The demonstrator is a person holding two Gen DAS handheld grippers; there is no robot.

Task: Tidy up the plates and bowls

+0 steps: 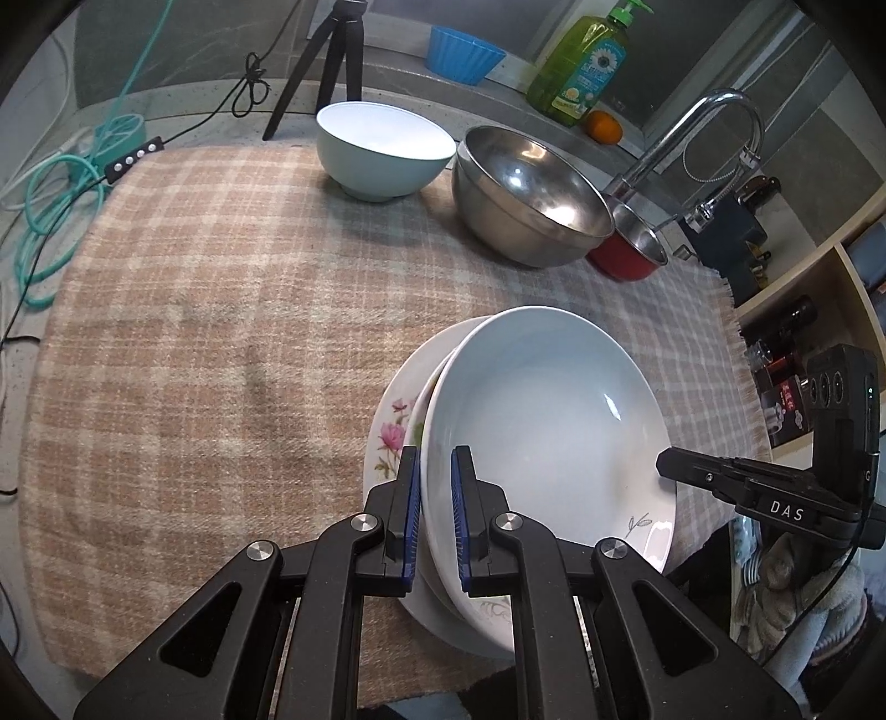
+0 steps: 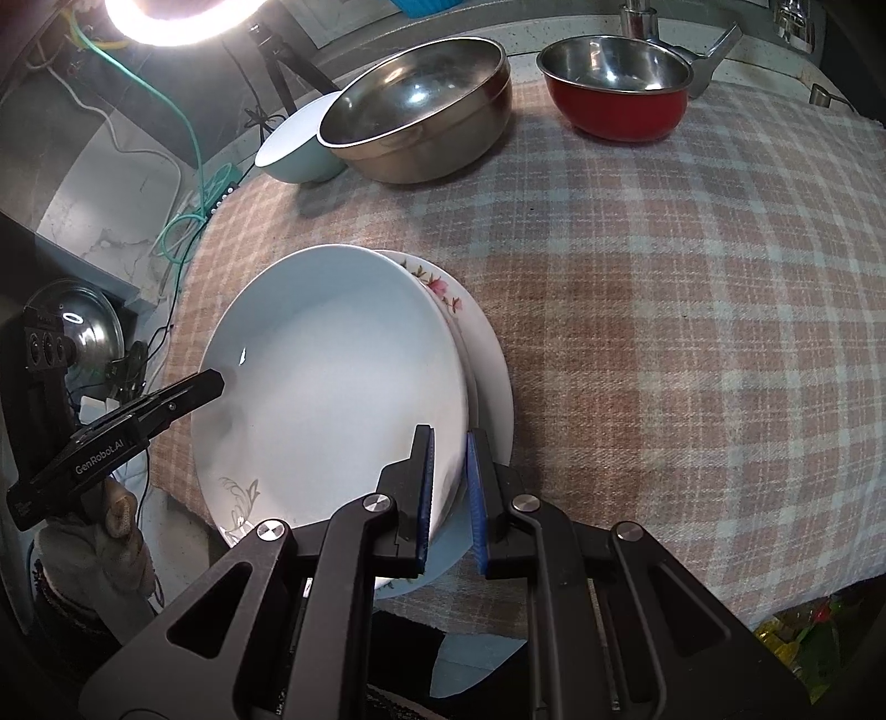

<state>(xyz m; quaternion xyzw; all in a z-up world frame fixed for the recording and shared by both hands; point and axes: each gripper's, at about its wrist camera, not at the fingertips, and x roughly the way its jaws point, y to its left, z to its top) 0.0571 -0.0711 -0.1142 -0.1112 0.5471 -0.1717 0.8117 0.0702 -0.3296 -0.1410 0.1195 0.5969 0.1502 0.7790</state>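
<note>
On the near edge of the counter (image 1: 166, 332), which a checked cloth (image 2: 692, 332) covers, sits your stack of plates. Top item: a plain white deep plate (image 1: 542, 399), tilted, its rim lifted off the flowered plate (image 1: 393, 426) beneath it. The stack overhangs the cloth's near edge a little.

Your left hand-held gripper (image 1: 434, 515) is clenched on the white plate's rim, blue pads either side of the edge. Your right hand-held gripper (image 2: 448, 487) is clenched on the opposite rim of the same plate, pads pressing inside and outside. Each gripper shows in the other's view at the far side of the plate. A gloved hand (image 2: 105, 531) is visible below the left gripper in the right wrist view.

Far edge of the counter, side by side:
- pale green bowl (image 1: 382, 149), white inside, upright
- large steel bowl (image 1: 531, 194), just beside it; contact not clear
- small red bowl (image 1: 631, 249) with steel inside, touching or nearly touching the steel bowl

Behind them, off the cloth: black tripod (image 1: 332, 61), blue cup (image 1: 465, 52), green soap bottle (image 1: 581, 66), an orange (image 1: 603, 127), chrome tap (image 1: 714, 138). Teal cable (image 1: 50, 221) coils at the left edge.
</note>
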